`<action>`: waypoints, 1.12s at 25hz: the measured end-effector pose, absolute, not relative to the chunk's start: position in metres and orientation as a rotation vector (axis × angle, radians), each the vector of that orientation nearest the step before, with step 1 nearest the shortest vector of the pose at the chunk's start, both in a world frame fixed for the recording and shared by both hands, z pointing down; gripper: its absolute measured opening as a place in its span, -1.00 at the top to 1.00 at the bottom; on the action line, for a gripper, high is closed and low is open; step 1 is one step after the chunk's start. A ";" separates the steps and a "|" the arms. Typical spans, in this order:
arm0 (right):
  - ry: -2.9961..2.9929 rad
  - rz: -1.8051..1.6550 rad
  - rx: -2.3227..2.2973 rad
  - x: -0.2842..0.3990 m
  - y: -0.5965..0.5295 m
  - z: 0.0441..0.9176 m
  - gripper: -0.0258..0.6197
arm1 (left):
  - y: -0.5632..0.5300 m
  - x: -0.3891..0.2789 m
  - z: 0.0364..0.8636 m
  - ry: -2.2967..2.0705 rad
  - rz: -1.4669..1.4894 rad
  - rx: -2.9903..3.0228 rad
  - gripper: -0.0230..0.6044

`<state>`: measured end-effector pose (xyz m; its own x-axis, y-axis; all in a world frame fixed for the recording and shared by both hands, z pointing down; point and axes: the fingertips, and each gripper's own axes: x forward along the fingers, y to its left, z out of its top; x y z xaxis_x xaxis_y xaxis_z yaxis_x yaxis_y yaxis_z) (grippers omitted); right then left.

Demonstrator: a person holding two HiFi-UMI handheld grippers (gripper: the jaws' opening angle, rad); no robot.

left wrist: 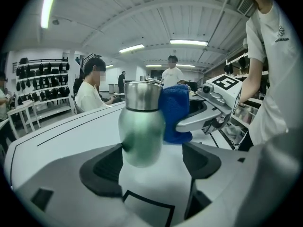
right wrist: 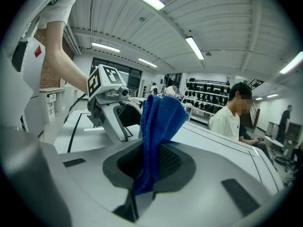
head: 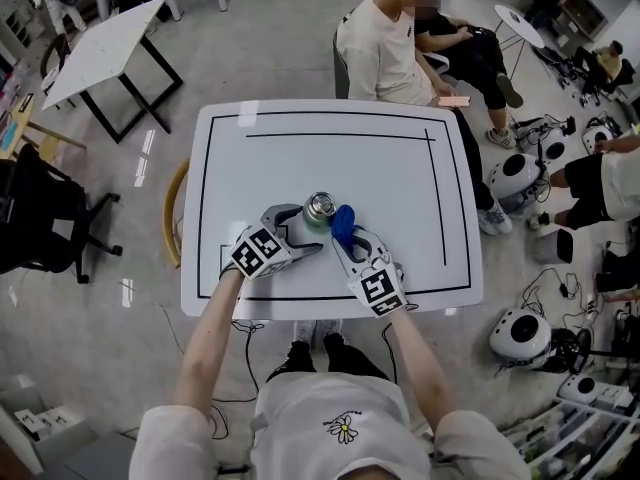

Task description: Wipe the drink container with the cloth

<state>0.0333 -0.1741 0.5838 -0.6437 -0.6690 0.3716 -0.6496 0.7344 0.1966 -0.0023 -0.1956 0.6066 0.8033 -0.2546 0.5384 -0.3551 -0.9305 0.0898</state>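
Head view: the drink container (head: 320,208) stands upright on the white table (head: 400,188), long axis vertical and cap up, between the wide-spread jaws of the left gripper (head: 306,231).

Left gripper view: its smooth, rounded green body narrows to a brushed steel cap, and the jaws do not clamp it.

Right gripper view: the right gripper (right wrist: 149,167) is closed tight on a nubby blue cloth (right wrist: 158,122), which stands upward.

A white table (head: 330,168), marked with a black outline near its rim and a shorter black line at the far side, is standing on a grey floor (head: 120,268). A green drink container (head: 319,208) with a silver cap is standing upright on it, toward the near edge, about midway between left and right.
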 end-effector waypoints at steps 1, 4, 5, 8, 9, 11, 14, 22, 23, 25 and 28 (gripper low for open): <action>-2.518 -0.060 1.008 0.032 -0.173 0.584 0.79 | -0.194 -0.003 0.607 -0.480 0.803 2.802 -0.28; -2.525 -0.050 1.005 0.027 -0.169 0.584 0.79 | -0.189 -0.006 0.606 -0.485 0.814 2.794 -0.28; -2.527 -0.049 1.002 0.026 -0.168 0.584 0.79 | -0.186 -0.008 0.606 -0.487 0.814 2.790 -0.28; -2.533 -0.046 0.991 0.020 -0.164 0.585 0.79 | -0.180 -0.010 0.606 -0.493 0.805 2.782 -0.28; -2.535 -0.046 0.989 0.019 -0.163 0.585 0.79 | -0.179 -0.011 0.606 -0.495 0.802 2.780 -0.28; -2.536 -0.044 0.988 0.016 -0.162 0.585 0.79 | -0.175 -0.012 0.605 -0.494 0.799 2.775 -0.28; -2.538 -0.043 0.980 0.013 -0.161 0.586 0.79 | -0.168 -0.013 0.605 -0.487 0.800 2.771 -0.28; -2.542 -0.045 0.954 0.011 -0.156 0.586 0.79 | -0.154 -0.012 0.604 -0.484 0.785 2.753 -0.28; -2.543 -0.045 0.951 0.010 -0.155 0.586 0.79 | -0.152 -0.012 0.604 -0.483 0.786 2.751 -0.28; -2.546 -0.045 0.946 0.008 -0.155 0.586 0.79 | -0.150 -0.012 0.604 -0.480 0.783 2.747 -0.28; -2.552 -0.039 0.940 0.006 -0.152 0.586 0.79 | -0.146 -0.009 0.604 -0.473 0.765 2.744 -0.28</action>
<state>0.0058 -0.1522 0.5864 -0.6839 -0.6262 0.3744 -0.6145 0.7710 0.1670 -0.0091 -0.1459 0.6037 0.8089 -0.2399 0.5368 -0.3732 -0.9150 0.1534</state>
